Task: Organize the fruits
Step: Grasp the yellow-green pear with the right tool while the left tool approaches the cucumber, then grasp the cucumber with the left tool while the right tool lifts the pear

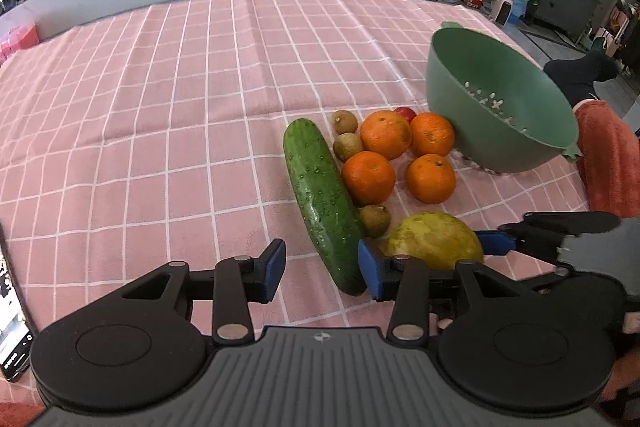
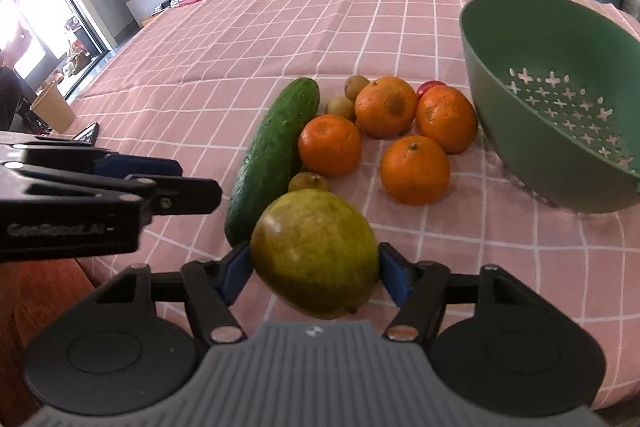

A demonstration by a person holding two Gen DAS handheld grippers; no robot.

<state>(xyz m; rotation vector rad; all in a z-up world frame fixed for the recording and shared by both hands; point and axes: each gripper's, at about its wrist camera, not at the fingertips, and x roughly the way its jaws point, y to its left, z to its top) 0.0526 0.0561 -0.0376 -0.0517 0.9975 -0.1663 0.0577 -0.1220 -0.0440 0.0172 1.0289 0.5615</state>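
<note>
On the pink checked tablecloth (image 1: 160,107) lies a cucumber (image 1: 320,195) beside several oranges (image 1: 368,177) and three small brownish fruits (image 1: 347,146). My left gripper (image 1: 322,273) is open around the cucumber's near end. The right pad (image 1: 370,271) is against the cucumber and the left pad (image 1: 274,271) stands apart from it. My right gripper (image 2: 315,271) is shut on a large yellow-green fruit (image 2: 316,251), a blue pad pressing each side. That yellow-green fruit (image 1: 434,239) sits just right of the cucumber (image 2: 276,151). The left gripper (image 2: 140,179) shows side-on at the left.
A green colander (image 1: 500,99) stands tilted at the right, its opening toward the fruit; the colander (image 2: 560,99) is behind the oranges (image 2: 414,169). A red fruit (image 1: 406,113) peeks out behind them. A phone (image 1: 12,339) lies at the left edge. An orange-red cloth (image 1: 608,155) is at the right.
</note>
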